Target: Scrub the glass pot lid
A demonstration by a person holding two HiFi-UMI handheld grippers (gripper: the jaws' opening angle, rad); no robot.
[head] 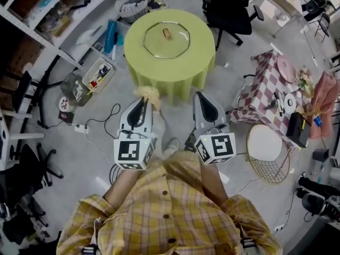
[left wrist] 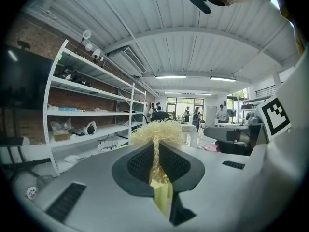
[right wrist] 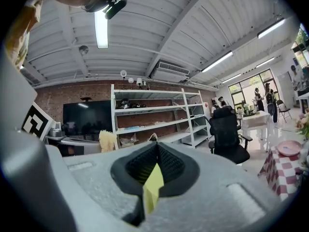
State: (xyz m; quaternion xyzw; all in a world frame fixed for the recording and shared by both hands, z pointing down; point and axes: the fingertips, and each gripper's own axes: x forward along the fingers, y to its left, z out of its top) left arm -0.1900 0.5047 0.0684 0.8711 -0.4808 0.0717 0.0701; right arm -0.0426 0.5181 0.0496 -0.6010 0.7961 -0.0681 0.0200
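The glass pot lid (head: 166, 39) with a gold knob lies flat on the round table under a yellow-green cloth (head: 202, 62), in the head view ahead of both grippers. My left gripper (head: 142, 104) is shut on a pale yellow fibre scrubber (head: 148, 94), whose frizzy tuft sticks out past the jaws (left wrist: 157, 132). It is held near the table's front edge, short of the lid. My right gripper (head: 202, 102) is shut with nothing in it (right wrist: 155, 149). Both gripper views point level across the room, so neither shows the lid.
A checked-cloth side table (head: 268, 89) with small items stands at the right, a round wire basket (head: 269, 153) beside it. A black office chair (head: 231, 9) is behind the round table. Shelving (head: 48, 20), bins and cables (head: 101, 124) crowd the left floor.
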